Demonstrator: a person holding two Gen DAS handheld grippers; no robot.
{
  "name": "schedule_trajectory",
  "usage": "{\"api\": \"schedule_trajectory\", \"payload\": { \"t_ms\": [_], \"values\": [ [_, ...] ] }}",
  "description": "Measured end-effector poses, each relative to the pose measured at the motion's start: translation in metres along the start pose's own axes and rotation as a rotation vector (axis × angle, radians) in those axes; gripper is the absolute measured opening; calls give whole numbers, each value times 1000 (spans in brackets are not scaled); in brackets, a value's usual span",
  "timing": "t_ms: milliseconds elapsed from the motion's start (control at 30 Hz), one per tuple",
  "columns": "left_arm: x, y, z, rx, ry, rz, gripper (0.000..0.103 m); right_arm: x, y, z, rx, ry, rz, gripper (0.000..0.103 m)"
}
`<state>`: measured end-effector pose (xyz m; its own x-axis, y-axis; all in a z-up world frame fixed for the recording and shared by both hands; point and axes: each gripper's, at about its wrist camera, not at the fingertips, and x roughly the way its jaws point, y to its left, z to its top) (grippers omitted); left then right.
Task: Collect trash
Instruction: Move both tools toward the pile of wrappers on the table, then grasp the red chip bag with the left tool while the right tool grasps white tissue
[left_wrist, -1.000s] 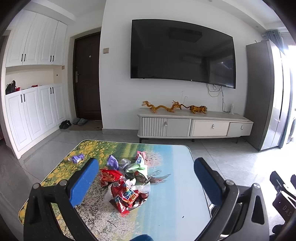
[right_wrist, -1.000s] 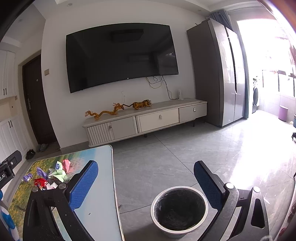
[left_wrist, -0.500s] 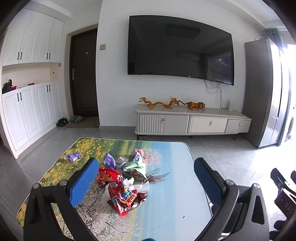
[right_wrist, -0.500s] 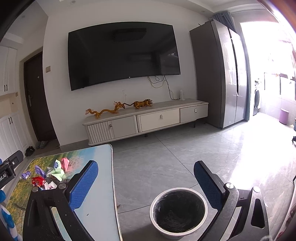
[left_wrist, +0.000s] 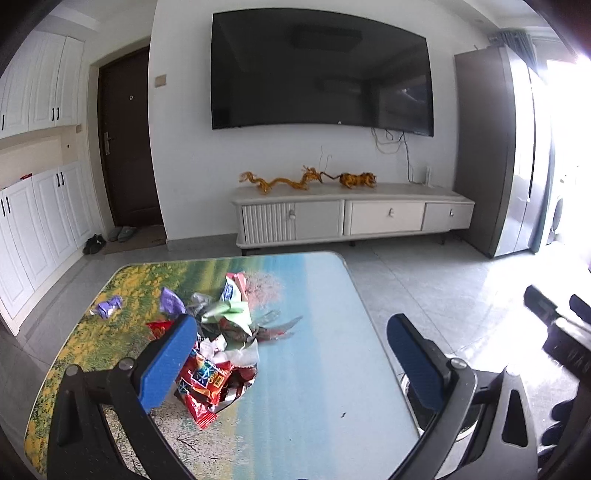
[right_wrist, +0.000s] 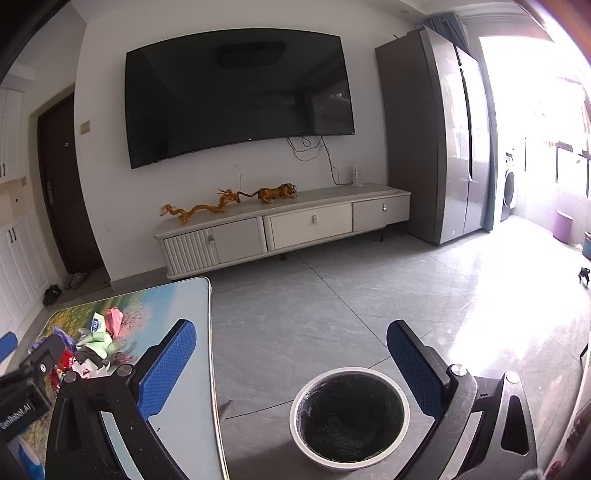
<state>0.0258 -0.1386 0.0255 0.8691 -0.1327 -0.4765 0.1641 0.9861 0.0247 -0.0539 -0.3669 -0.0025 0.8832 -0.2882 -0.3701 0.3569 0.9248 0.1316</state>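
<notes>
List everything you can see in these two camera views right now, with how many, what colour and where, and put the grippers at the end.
Wrapper pile: one heap, red, green, pink and white, on the table's left half.
Purple wrapper: one, apart from the pile, near the table's left edge.
Table: one, landscape print in yellow, green and blue.
Trash bin: one, pale rim, black liner, on the floor right of the table.
TV: one, black, on the wall.
TV cabinet: one, white, under the TV.
Golden figurines: two, on the cabinet.
Fridge: one, grey, right.
Door: one, dark brown, left.
Left gripper: open, blue pads, over the table.
Right gripper: open, blue pads, above the bin.
</notes>
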Motion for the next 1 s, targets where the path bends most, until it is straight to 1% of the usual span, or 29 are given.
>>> {"api": "schedule_trajectory", "payload": {
  "t_ms": [67,167,233,300,400,433,467,533,567,600,633,667,700,800,833,900,1000],
  "values": [
    [9,8,-4,-15,13,16,103,5,0,-1,-10,10,-14,103],
    [26,31,-7,-58,36,57,103,14,7,-3,-37,26,-3,103],
    [37,50,-12,-89,53,91,103,23,17,-5,-56,47,17,103],
    [49,71,-19,-118,86,119,103,30,29,-6,-108,63,29,103],
    [64,96,-31,-157,132,137,103,45,54,-14,-174,108,84,103],
    [69,103,-36,-172,151,132,103,50,64,-18,-194,129,108,103],
    [73,110,-40,-183,167,126,102,55,72,-22,-241,153,111,103],
    [80,119,-47,-204,196,109,97,67,92,-31,-283,194,154,103],
    [83,125,-51,-224,214,102,93,72,100,-34,-289,190,175,103],
    [86,130,-53,-238,224,95,90,78,111,-39,-305,206,202,103],
    [87,136,-56,-253,233,88,89,80,119,-43,-306,227,225,103],
    [86,139,-58,-260,235,84,86,82,125,-50,-290,275,265,103],
    [86,142,-60,-265,237,75,82,86,132,-54,-291,283,287,103],
    [84,154,-66,-289,253,36,76,100,154,-68,-302,336,349,103],
    [83,159,-69,-299,260,25,75,103,158,-73,-291,368,377,103],
    [83,168,-72,-321,278,0,65,110,168,-81,-278,414,422,102],
    [80,181,-76,-356,279,-46,63,123,183,-91,-276,466,478,93]
  ]
}}
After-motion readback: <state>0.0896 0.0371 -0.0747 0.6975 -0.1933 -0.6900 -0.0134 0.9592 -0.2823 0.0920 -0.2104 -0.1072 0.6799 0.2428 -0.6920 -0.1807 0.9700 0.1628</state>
